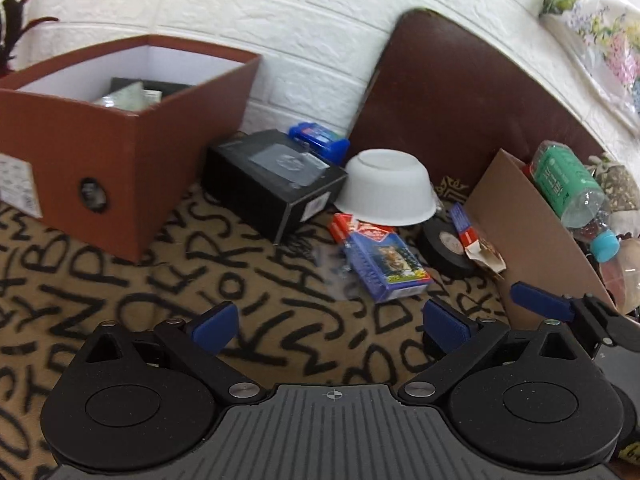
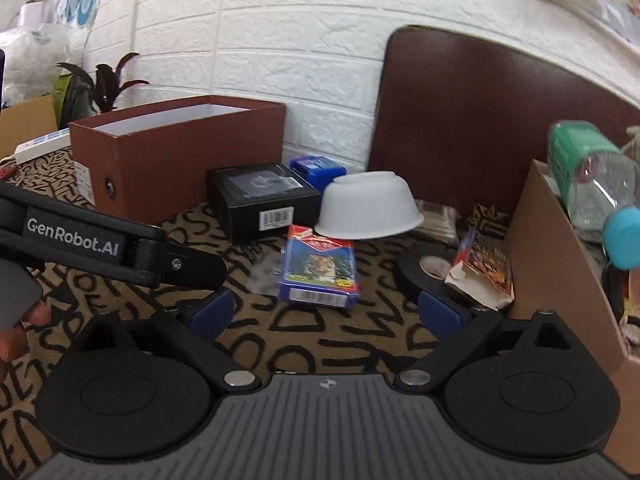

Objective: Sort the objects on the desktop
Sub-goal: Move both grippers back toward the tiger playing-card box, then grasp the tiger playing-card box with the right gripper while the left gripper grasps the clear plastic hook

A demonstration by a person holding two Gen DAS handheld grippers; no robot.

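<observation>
Blue card box (image 1: 386,270) flat (beside upturned bowl (image 1: 386,188)).

Background behind the desk.
A white brick-pattern wall (image 2: 280,40) rises at the back; a dark-leaved plant (image 2: 104,84) stands at its left, and a brown padded board (image 1: 460,92) leans against it.

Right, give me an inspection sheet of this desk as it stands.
Surface: tan letter-printed tablecloth.
Job's things: blue tiger-picture card box, upturned white bowl, black carton, black tape roll; open brown storage box holds items.
Clutter: cardboard box with green-labelled bottle.
Grippers: left gripper and right gripper open, empty.
Cables: nothing seen.
Surroundings: white brick wall.
</observation>
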